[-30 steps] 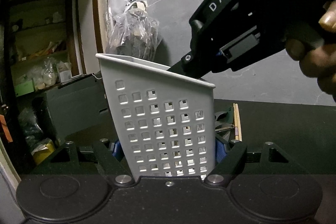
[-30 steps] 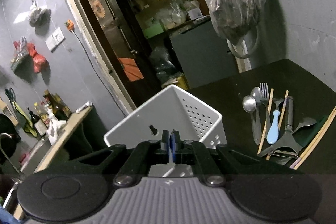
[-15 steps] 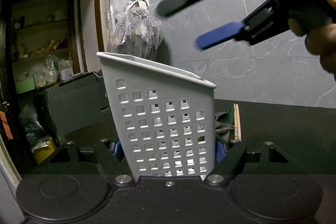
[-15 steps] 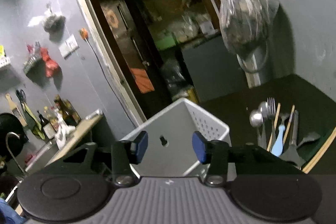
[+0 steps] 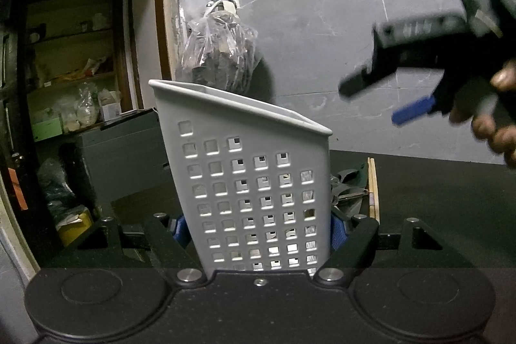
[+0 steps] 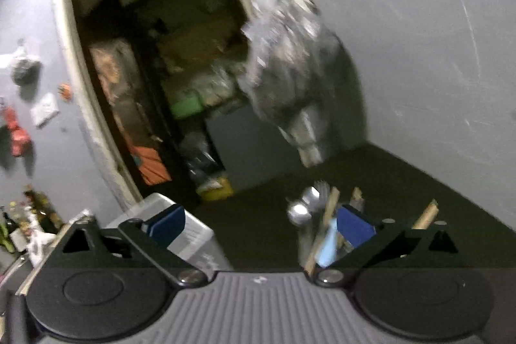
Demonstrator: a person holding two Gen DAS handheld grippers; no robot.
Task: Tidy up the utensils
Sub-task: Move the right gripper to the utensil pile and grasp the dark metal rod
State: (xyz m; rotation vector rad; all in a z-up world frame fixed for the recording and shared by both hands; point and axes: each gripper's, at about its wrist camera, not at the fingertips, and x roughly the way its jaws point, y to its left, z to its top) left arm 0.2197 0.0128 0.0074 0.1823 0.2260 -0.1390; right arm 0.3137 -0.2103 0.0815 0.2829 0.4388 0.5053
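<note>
A grey perforated utensil caddy [image 5: 251,182] stands on the dark table, and my left gripper [image 5: 258,226] is shut on its sides near the base. My right gripper [image 6: 258,224] is open and empty in the air; in the left wrist view it [image 5: 403,92] hangs up and right of the caddy, blurred. Below it lies a pile of utensils [image 6: 319,215]: spoons, a fork, wooden chopsticks and a light blue handle. Part of that pile [image 5: 354,186] shows behind the caddy. The caddy's corner [image 6: 180,234] shows at the lower left of the right wrist view.
A plastic bag [image 5: 219,54] hangs from a tap on the grey wall behind the caddy. An open doorway [image 5: 80,86] with cluttered shelves is at the left. The dark table [image 5: 435,192] stretches to the right, up to the wall.
My right gripper opened above the caddy, lifted out of it and swung right toward the utensil pile. My left gripper and the caddy have stayed put.
</note>
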